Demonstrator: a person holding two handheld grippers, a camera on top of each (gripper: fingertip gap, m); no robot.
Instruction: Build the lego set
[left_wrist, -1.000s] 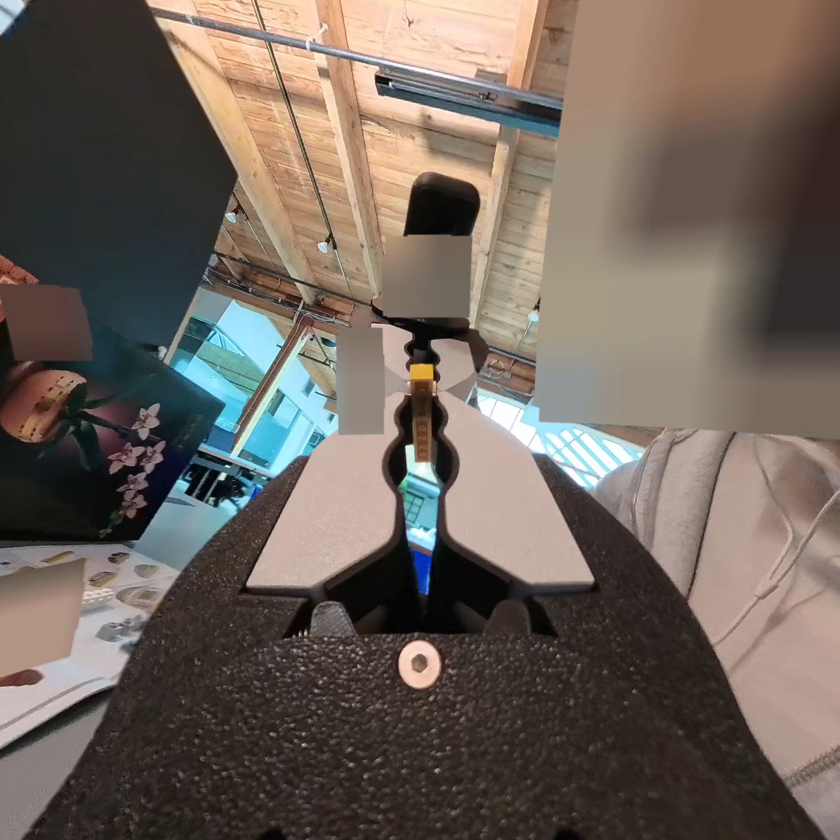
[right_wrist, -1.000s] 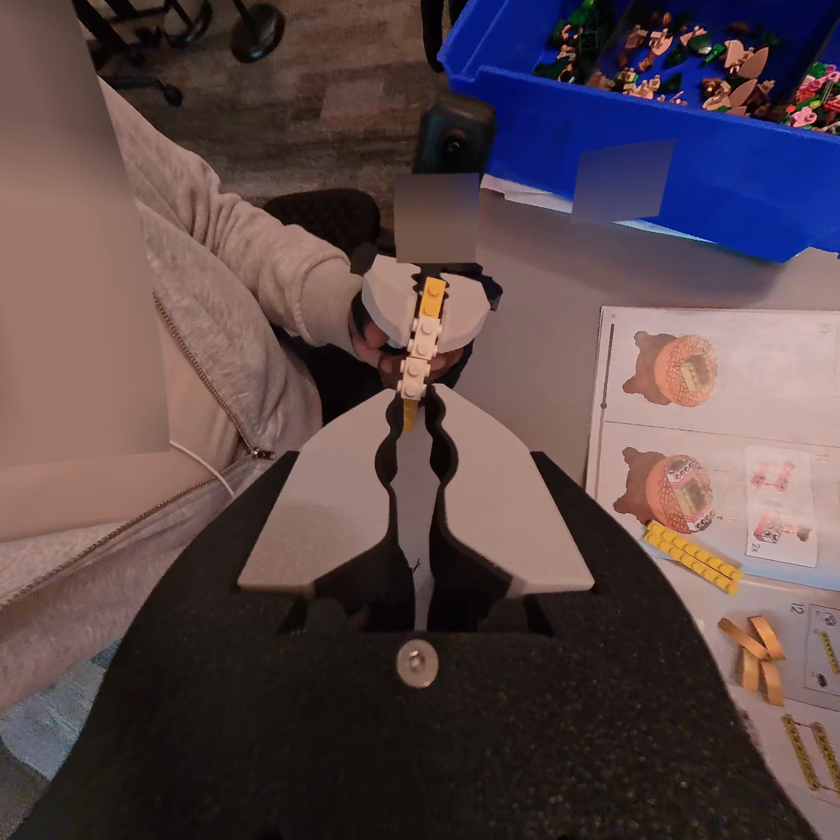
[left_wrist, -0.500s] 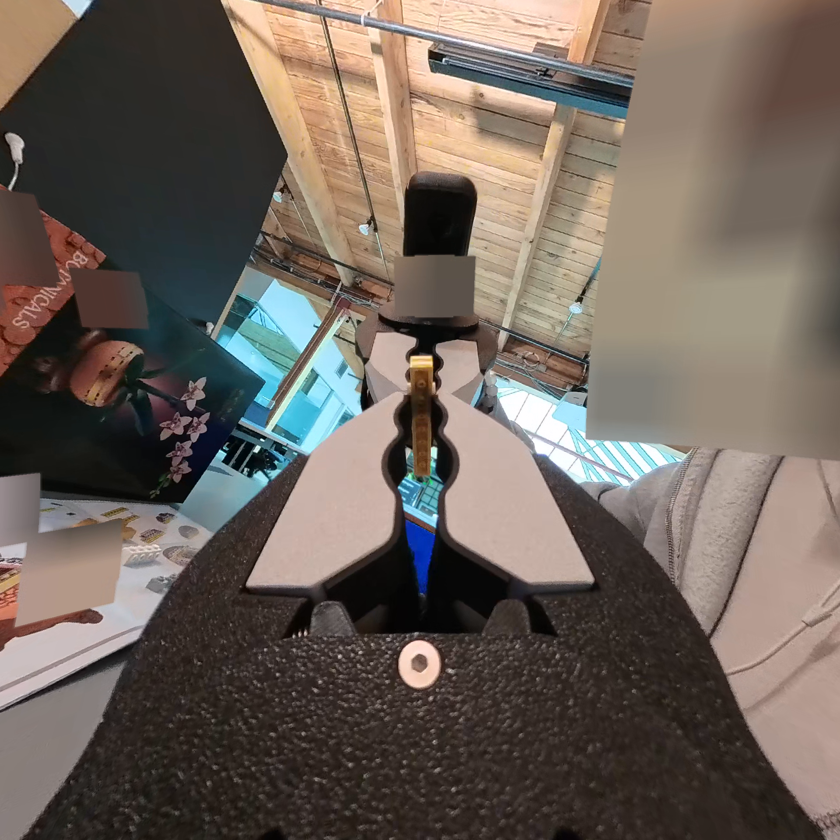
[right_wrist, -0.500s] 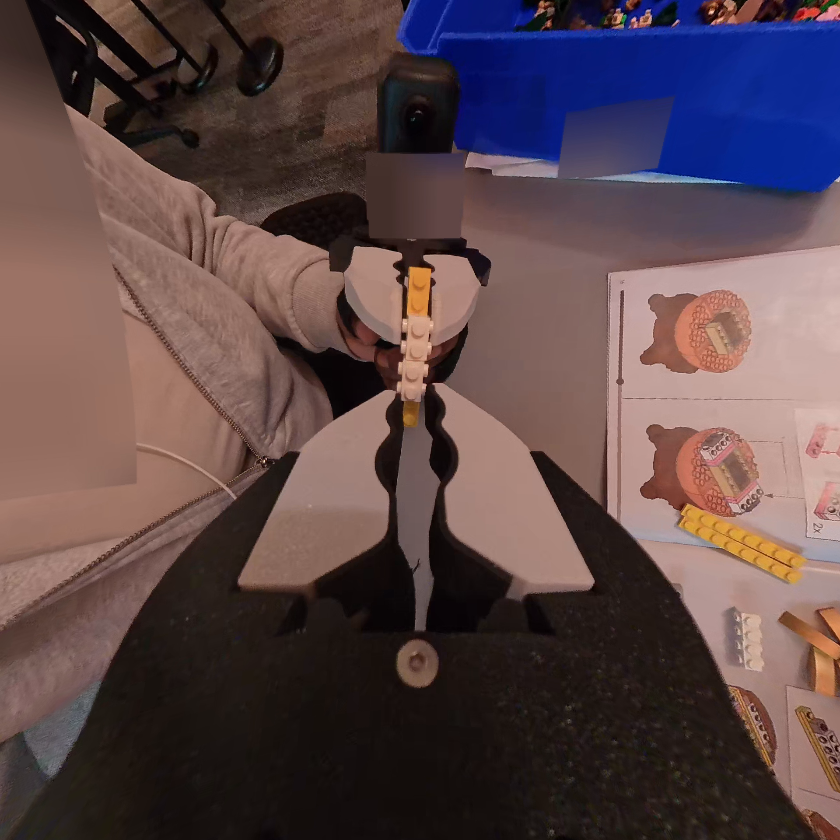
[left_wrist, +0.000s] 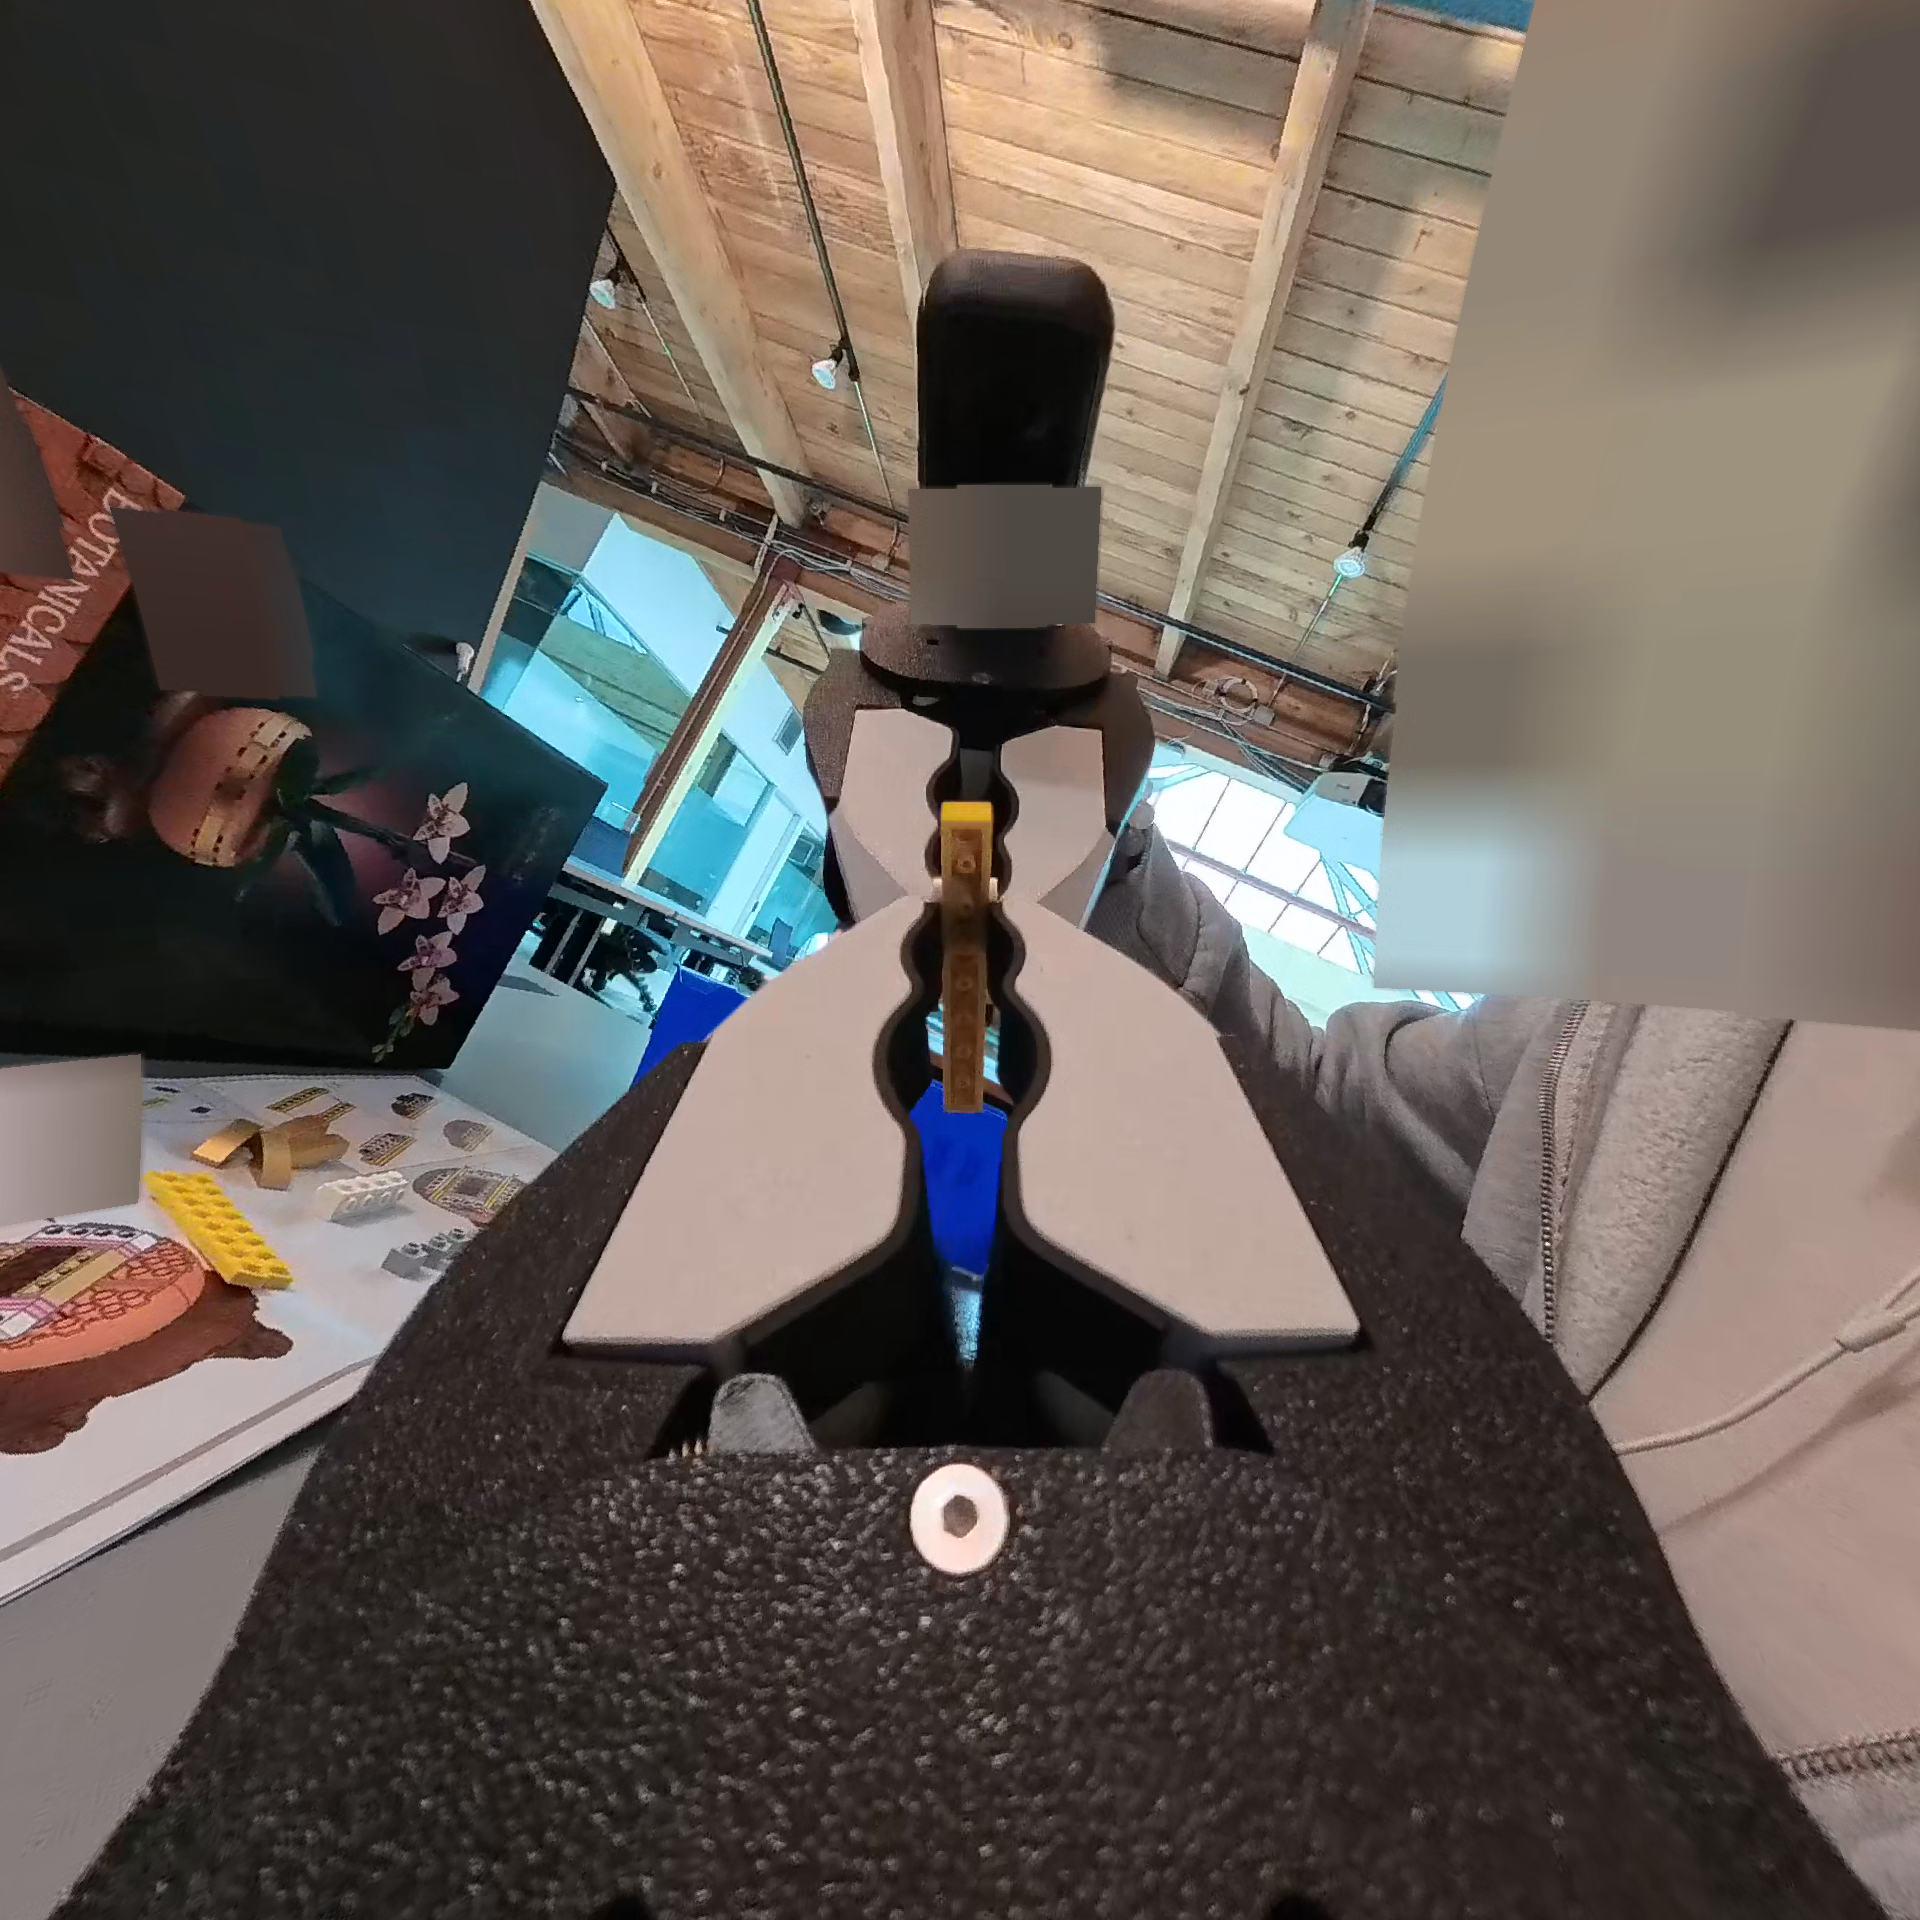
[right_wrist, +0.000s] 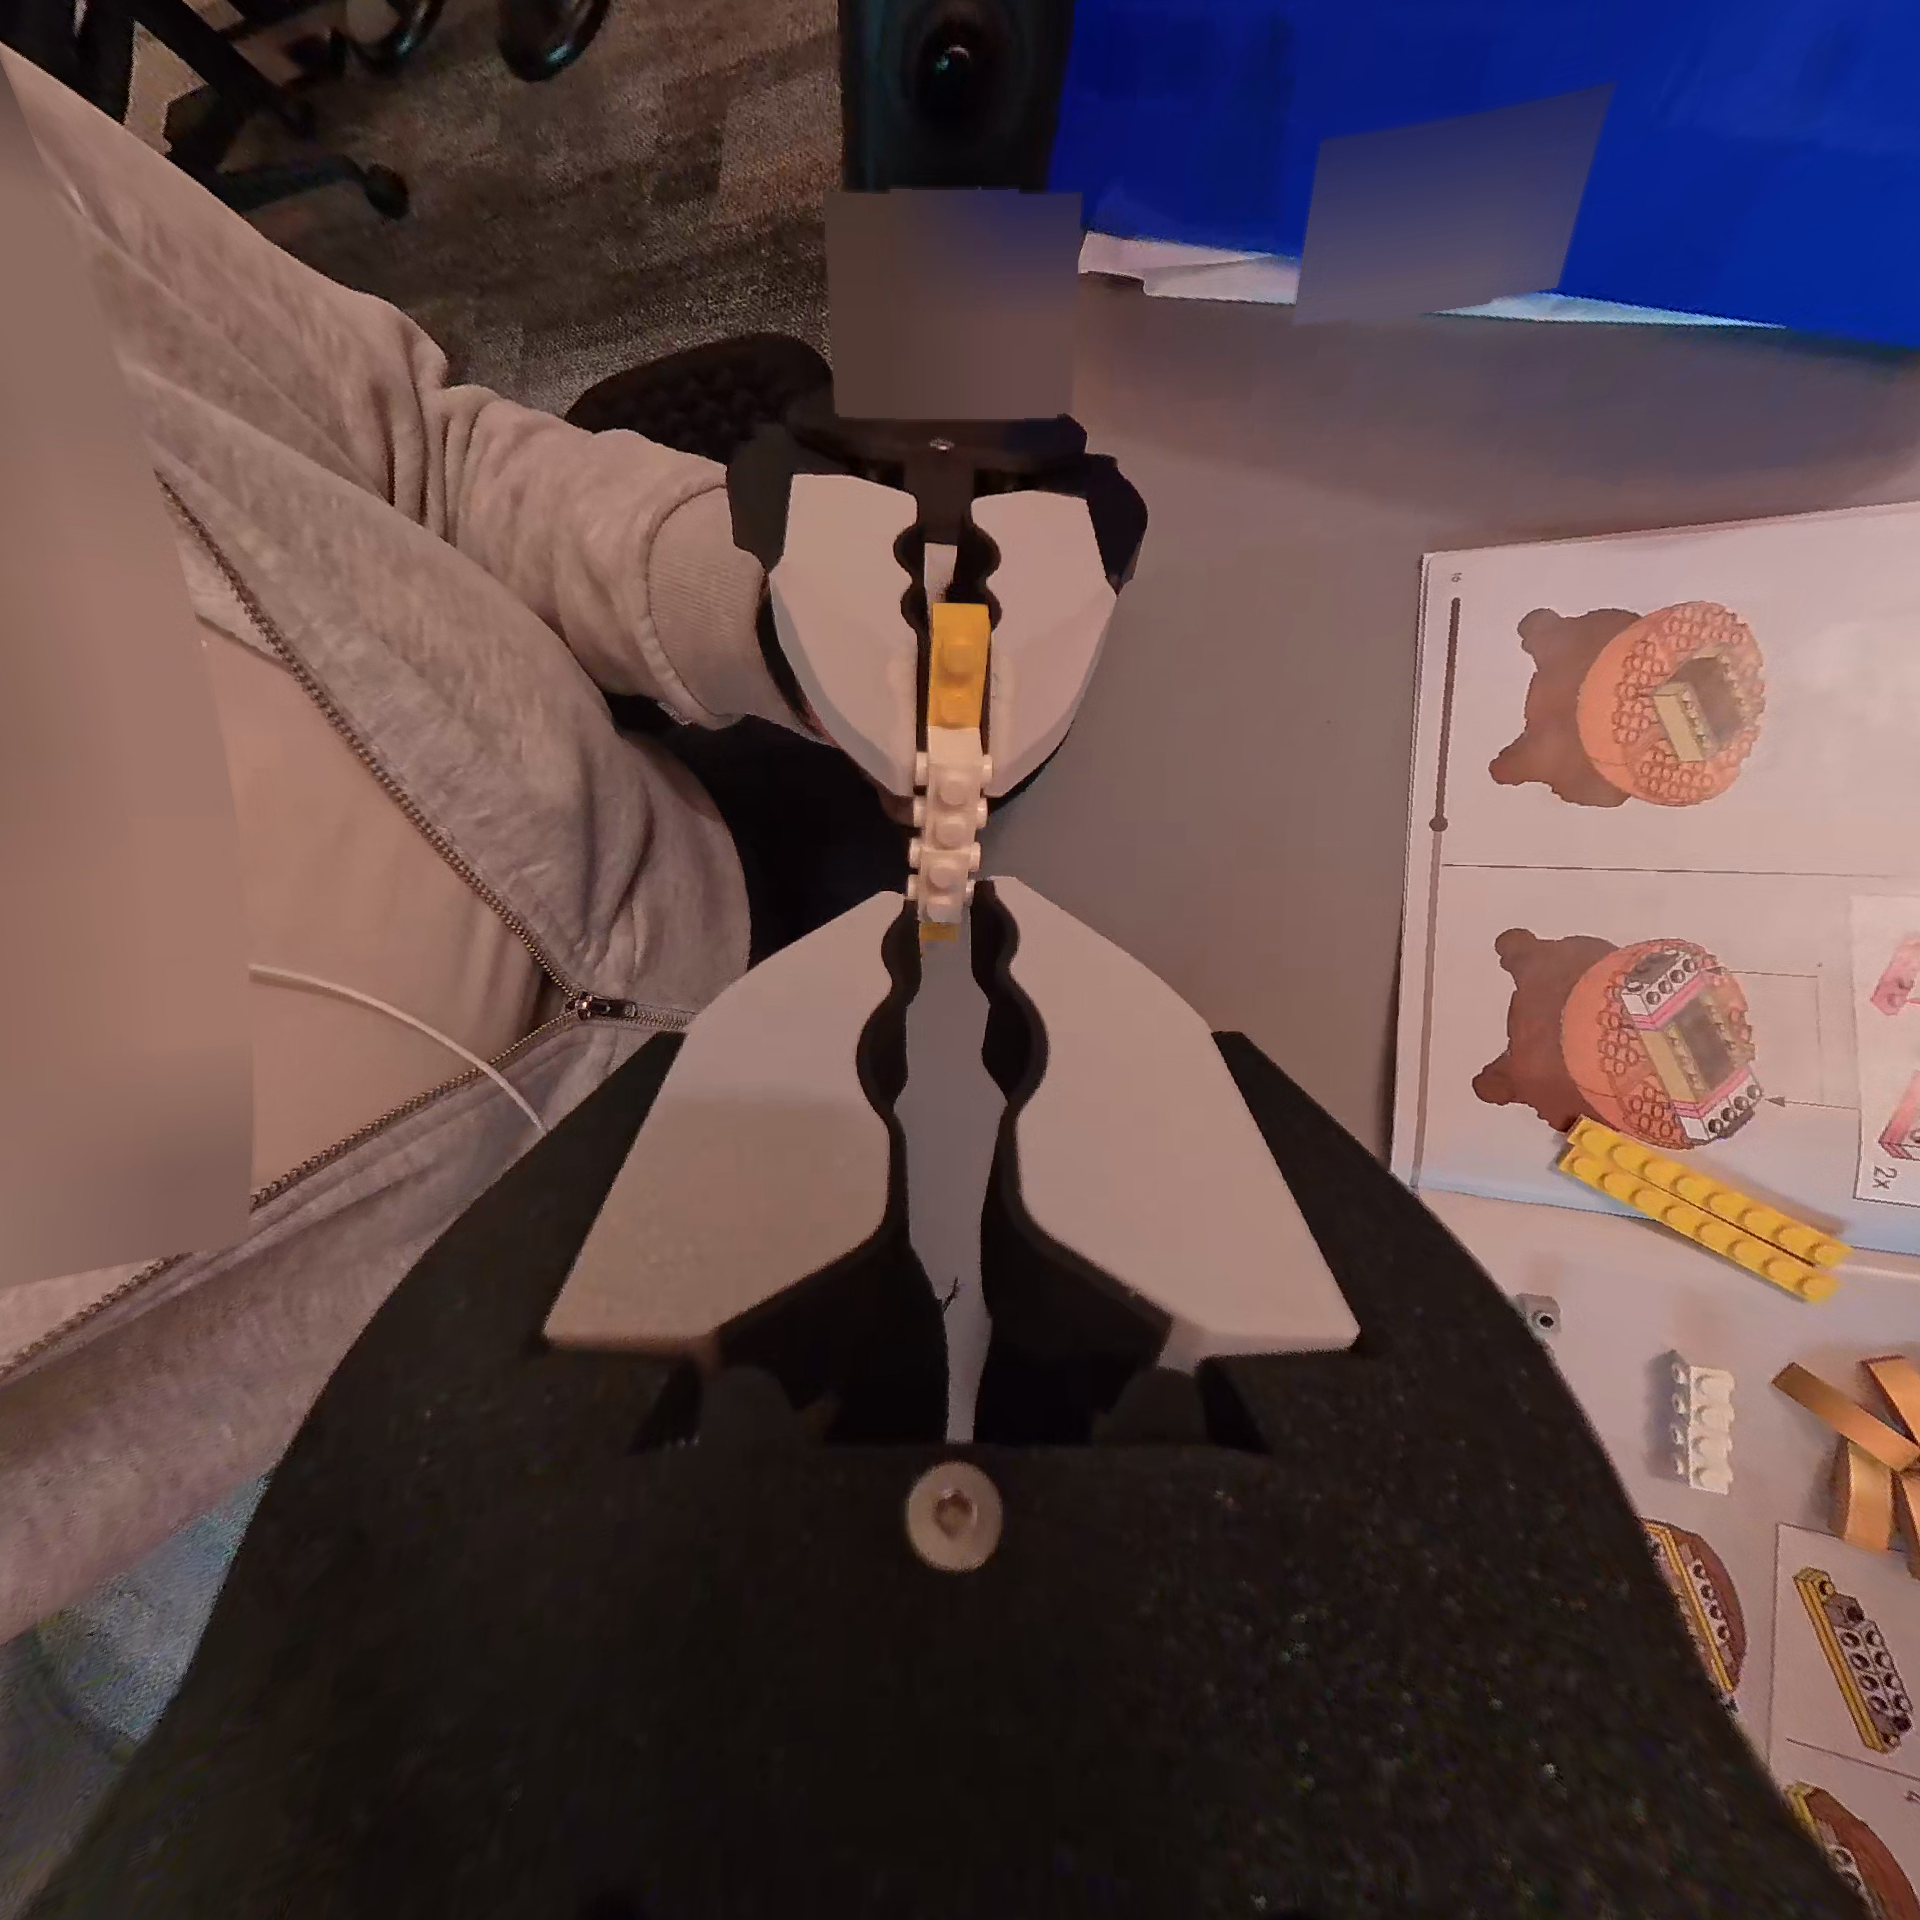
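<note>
Between your two grippers, held tip to tip above the table edge, sits the yellow-and-white brick strip (right_wrist: 951, 769). Your left gripper (left_wrist: 964, 914) and right gripper (right_wrist: 943, 914) each pinch one end. To the right, loose yellow plates (right_wrist: 1704, 1216) lie on the instruction booklet (right_wrist: 1662, 883).
</note>
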